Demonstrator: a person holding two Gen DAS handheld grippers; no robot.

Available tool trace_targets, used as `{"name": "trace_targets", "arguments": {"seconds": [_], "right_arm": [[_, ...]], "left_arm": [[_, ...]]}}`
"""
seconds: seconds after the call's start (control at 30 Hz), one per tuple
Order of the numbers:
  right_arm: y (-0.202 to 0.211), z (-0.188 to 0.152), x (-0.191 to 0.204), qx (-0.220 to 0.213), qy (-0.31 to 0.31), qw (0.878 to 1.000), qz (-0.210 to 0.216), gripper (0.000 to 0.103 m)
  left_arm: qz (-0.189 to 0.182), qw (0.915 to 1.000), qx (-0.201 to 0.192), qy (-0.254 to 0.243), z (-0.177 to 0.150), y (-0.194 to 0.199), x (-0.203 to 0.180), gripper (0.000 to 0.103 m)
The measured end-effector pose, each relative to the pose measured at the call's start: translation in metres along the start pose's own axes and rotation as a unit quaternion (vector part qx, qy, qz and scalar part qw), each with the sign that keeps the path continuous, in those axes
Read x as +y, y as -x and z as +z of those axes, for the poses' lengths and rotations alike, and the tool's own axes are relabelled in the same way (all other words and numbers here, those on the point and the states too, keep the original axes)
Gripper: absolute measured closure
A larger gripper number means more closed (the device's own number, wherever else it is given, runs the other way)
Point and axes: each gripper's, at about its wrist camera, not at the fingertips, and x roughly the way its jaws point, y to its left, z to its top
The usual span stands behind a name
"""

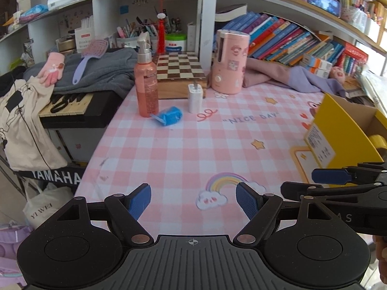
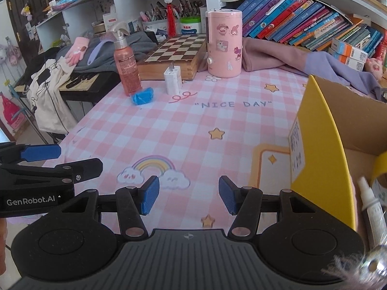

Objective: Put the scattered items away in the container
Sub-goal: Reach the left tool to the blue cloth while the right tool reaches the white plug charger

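A pink spray bottle (image 1: pixel 146 82) (image 2: pixel 127 65), a blue crumpled bag (image 1: pixel 169 116) (image 2: pixel 143 96) and a white charger plug (image 1: pixel 195 97) (image 2: pixel 173 79) stand on the pink checked tablecloth at the far side. A yellow cardboard box (image 1: pixel 348 130) (image 2: pixel 321 145) sits on the right; inside it I see a yellow tape roll (image 2: pixel 379 166) and a white tube (image 2: pixel 371 212). My left gripper (image 1: pixel 193 201) is open and empty above the rainbow print. My right gripper (image 2: pixel 188 194) is open and empty beside the box. Each shows in the other's view.
A pink cylindrical appliance (image 1: pixel 231 61) and a wooden chessboard box (image 1: pixel 180 71) stand at the back. Pink and purple cloth (image 1: pixel 290 76) lies before a row of books. A keyboard piled with clothes, a glove and a hairbrush (image 1: pixel 89 58) is off the table's left edge.
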Motion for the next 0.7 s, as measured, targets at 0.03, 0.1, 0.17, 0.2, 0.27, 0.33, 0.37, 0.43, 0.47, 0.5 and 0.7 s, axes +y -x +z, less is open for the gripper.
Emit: {"name": "trace_targets", "arguments": {"seconds": [0.03,0.1,0.17,0.2,0.27,0.33,0.37,0.43,0.47,0.5,0.7], "right_arm": [[-0.003,0.003,-0.001,0.0,0.0,1.0,0.001,0.049],[-0.008,0.01,-0.003,-0.001,-0.002,1.0,0.003,0.049],[-0.013,0.018,-0.006,-0.004,-0.002,1.0,0.006,0.049],[-0.016,0.023,-0.006,-0.006,-0.001,1.0,0.007,0.049],[-0.023,0.031,-0.007,-0.009,0.002,1.0,0.008,0.049],[-0.03,0.04,-0.007,-0.012,0.003,1.0,0.01,0.049],[-0.034,0.045,-0.007,-0.014,0.003,1.0,0.011,0.049],[-0.041,0.057,-0.008,-0.017,0.002,1.0,0.015,0.049],[-0.044,0.063,-0.008,-0.021,0.002,1.0,0.017,0.049],[-0.047,0.069,-0.008,-0.025,0.003,1.0,0.019,0.049],[-0.073,0.106,-0.005,-0.029,0.017,0.998,0.047,0.049]], "left_arm": [[0.004,1.0,-0.001,0.001,0.003,-0.003,0.001,0.023],[0.012,0.9999,-0.001,0.003,0.008,-0.008,0.004,0.023],[0.018,0.9998,-0.001,0.004,0.013,-0.014,0.005,0.023],[0.021,0.9998,0.0,0.005,0.015,-0.016,0.006,0.023],[0.025,0.9997,0.0,0.007,0.019,-0.021,0.007,0.023],[0.029,0.9996,-0.001,0.008,0.023,-0.027,0.008,0.023],[0.03,0.9995,-0.002,0.008,0.025,-0.03,0.008,0.023],[0.034,0.9994,-0.005,0.006,0.03,-0.038,0.008,0.023],[0.037,0.9993,-0.006,0.006,0.033,-0.042,0.008,0.023],[0.039,0.9992,-0.006,0.005,0.036,-0.046,0.008,0.023],[0.046,0.9989,-0.012,0.007,0.053,-0.072,0.011,0.023]]}}
